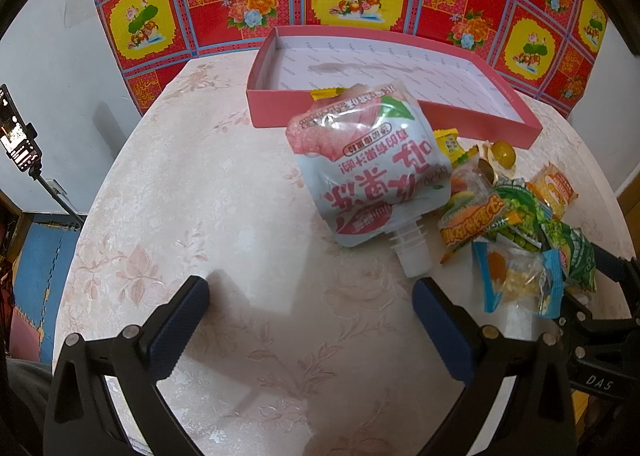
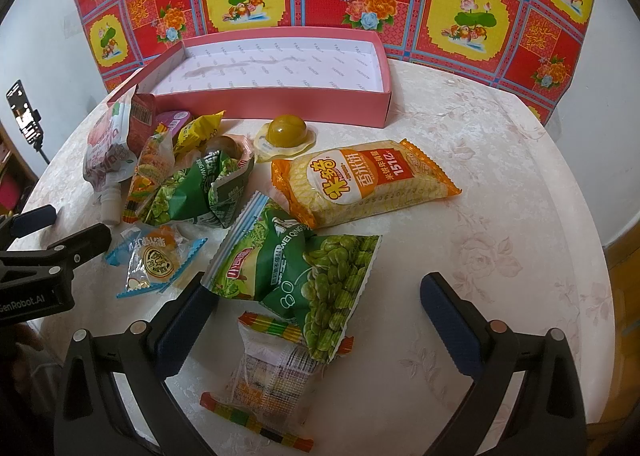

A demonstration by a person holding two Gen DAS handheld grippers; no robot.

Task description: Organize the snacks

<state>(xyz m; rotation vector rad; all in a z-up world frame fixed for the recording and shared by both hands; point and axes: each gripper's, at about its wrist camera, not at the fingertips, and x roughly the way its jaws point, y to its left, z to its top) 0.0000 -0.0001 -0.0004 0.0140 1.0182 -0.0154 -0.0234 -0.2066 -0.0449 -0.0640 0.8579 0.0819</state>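
Left tongs: spread wide and empty at the bottom of the left view, over bare surface; the right tine sits just short of the white spout of the peach jelly pouch.
Right tongs: also spread wide and holding nothing, at the bottom of the right view, with the green pea packet and a clear rainbow-edged wrapper lying between the tines.
Loose pile: mid-frame in the right view lie the blue-edged biscuit pack, a crumpled green bag, the orange rice-cracker pack and a round yellow jelly cup, all on the surface.
Pink box: upper centre, lid off, white lining bare; no snack inside that I can see.
Done: apparently nothing boxed yet.
Left: by my reading every snack, probably starting with the pouch or the pea packet.
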